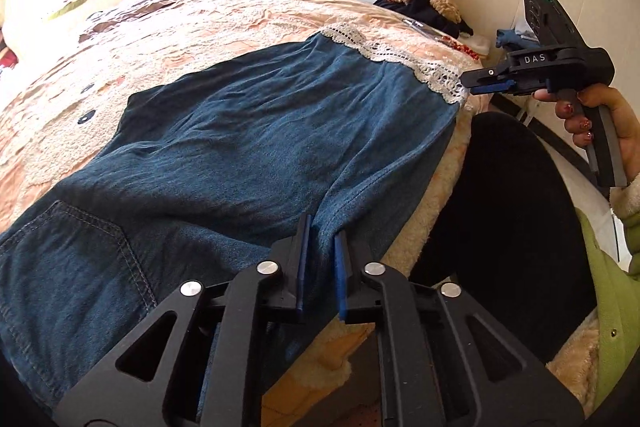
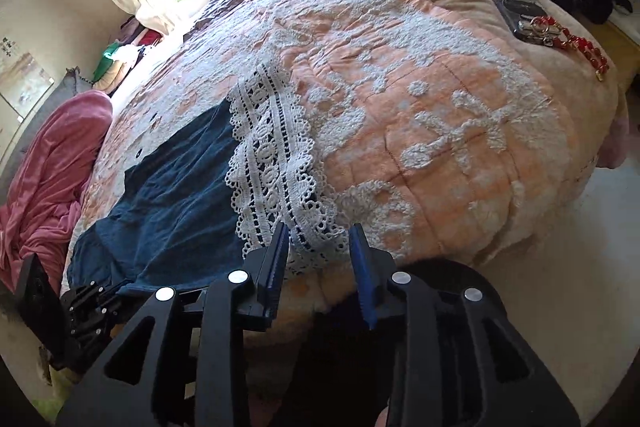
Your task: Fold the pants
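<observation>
While both tongs, left tongs [image 1: 320,231] and right tongs [image 2: 320,231], stand open and empty, soft limp denim pants [image 1: 248,131] are best gripped at the lace hem [image 2: 276,163] by the bed's [image 2: 460,131] near edge.

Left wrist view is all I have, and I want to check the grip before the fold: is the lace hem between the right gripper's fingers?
Observer: Yes. The lace hem runs in between the right gripper fingers, which stand apart and are not pressing on it.
Operator: Does the lace lie flat?
Observer: Yes, it lies spread on the bedspread in several scalloped rows.
Operator: Anything beyond the pants?
Observer: A pink blanket lies bunched at the bed's far side, past the pants.
</observation>
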The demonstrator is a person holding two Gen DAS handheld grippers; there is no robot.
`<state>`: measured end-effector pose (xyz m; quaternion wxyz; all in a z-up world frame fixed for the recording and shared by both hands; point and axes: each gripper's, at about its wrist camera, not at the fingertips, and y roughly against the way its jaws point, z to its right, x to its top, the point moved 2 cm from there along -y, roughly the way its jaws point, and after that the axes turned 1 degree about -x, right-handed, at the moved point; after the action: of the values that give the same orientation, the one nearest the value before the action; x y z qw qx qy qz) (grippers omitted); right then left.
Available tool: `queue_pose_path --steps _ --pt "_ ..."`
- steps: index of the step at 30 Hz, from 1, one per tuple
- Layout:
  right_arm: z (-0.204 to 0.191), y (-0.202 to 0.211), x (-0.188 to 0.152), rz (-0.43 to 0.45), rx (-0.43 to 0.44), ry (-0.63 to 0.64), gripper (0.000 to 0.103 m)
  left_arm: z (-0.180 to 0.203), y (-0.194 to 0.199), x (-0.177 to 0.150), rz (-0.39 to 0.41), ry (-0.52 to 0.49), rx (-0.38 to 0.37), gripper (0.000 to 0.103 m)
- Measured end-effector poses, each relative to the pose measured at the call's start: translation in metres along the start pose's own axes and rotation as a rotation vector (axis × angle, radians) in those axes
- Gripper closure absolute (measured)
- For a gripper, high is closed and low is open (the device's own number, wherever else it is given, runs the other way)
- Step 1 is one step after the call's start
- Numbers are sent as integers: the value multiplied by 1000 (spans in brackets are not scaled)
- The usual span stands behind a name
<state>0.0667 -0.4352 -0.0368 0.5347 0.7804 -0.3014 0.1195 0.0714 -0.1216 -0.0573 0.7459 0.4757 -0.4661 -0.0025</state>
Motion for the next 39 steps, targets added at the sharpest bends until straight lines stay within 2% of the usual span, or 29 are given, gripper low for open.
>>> queue_pose_path --steps 3,5,7,10,13,15,18,19,21,24,26,28,29,31,34,36,38,39 --pt "-10 18 4 73 -12 42 69 0 6 1 17 9 -19 78" --pt "-30 20 8 84 15 116 62 -2 16 5 38 28 -27 67" --pt "-53 13 9 76 43 189 61 -7 32 6 68 54 -18 61" --pt "-85 -14 8 32 64 297 61 -21 60 0 99 112 44 56" --pt "-95 -45 1 -57 23 341 61 -43 89 -19 91 196 158 51" --pt "-92 -58 -6 -95 -15 349 61 -57 102 -35 57 249 235 48" --pt "-85 -58 -12 -98 -9 353 61 -76 111 -60 -12 312 322 43" --pt "-84 -57 -13 -98 -6 353 61 -82 112 -66 -28 334 339 43" --pt "-81 -55 -14 -101 3 355 61 -86 117 -73 -17 357 319 43" --pt "-80 -55 -16 -98 5 357 61 -84 123 -72 -22 325 358 43" --pt "-82 -53 -17 -93 -2 368 60 -81 133 -70 -3 329 349 42" --pt "-85 -46 -16 -76 17 364 54 -80 145 -69 31 322 364 31" --pt "-88 -42 -16 -62 22 363 50 -80 151 -69 36 323 398 29" --pt "-91 -33 -14 -27 28 377 49 -88 162 -72 47 354 451 25" --pt "-100 -29 -10 -1 39 391 48 -112 163 -82 19 485 496 25" --pt "-107 -32 -8 -6 44 408 48 -123 154 -86 5 534 478 25" --pt "-112 -37 -8 -15 47 427 48 -128 143 -89 -16 554 472 47" --pt "-114 -40 -6 -18 43 434 48 -128 139 -89 -16 557 471 64"
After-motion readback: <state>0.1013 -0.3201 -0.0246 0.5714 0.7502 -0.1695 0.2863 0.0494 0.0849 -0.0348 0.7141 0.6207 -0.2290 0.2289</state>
